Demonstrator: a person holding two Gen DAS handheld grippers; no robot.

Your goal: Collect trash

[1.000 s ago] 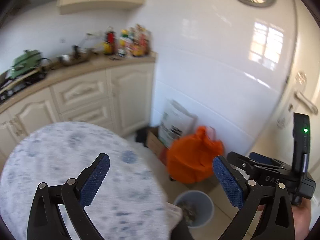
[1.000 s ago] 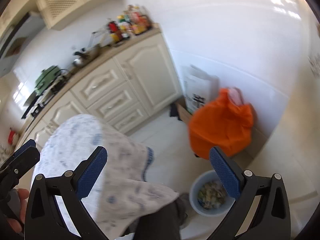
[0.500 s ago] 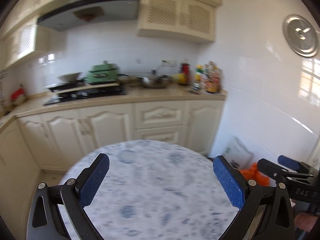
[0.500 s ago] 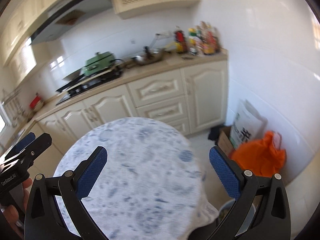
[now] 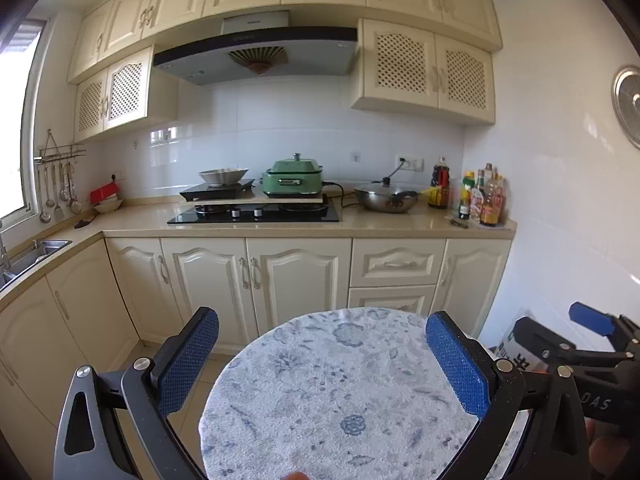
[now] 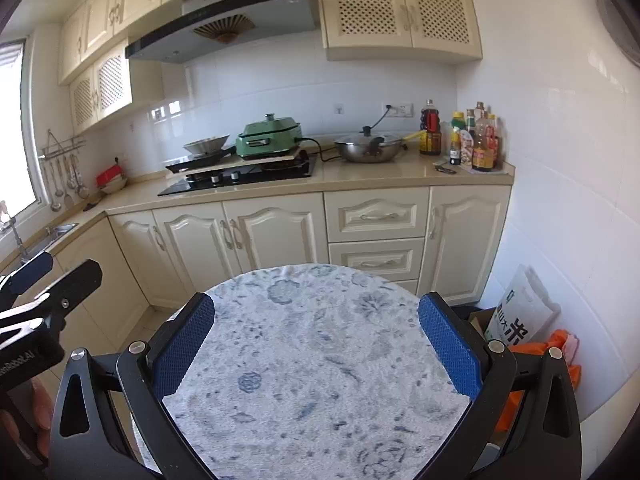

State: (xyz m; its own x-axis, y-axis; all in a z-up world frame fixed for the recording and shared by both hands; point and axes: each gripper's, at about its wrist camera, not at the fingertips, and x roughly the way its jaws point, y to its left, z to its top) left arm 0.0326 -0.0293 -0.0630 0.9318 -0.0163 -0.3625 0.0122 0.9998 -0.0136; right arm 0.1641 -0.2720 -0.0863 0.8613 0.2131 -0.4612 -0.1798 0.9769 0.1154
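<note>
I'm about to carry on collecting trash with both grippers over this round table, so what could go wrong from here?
1. Both grippers, left and right, are open and hold nothing, and no trash shows on the round table; a grab could catch only its patterned cloth.
2. The orange bag and white sack sit low beside the table's right edge; a swing there might clip the table.

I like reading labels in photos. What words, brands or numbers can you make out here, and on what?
"DAS" on the right gripper body.
"Robot.AI", start cut off, on the left gripper body.
Large Chinese characters on the white bag; small print blurred.
Range hood brand and bottle labels: too small.
</note>
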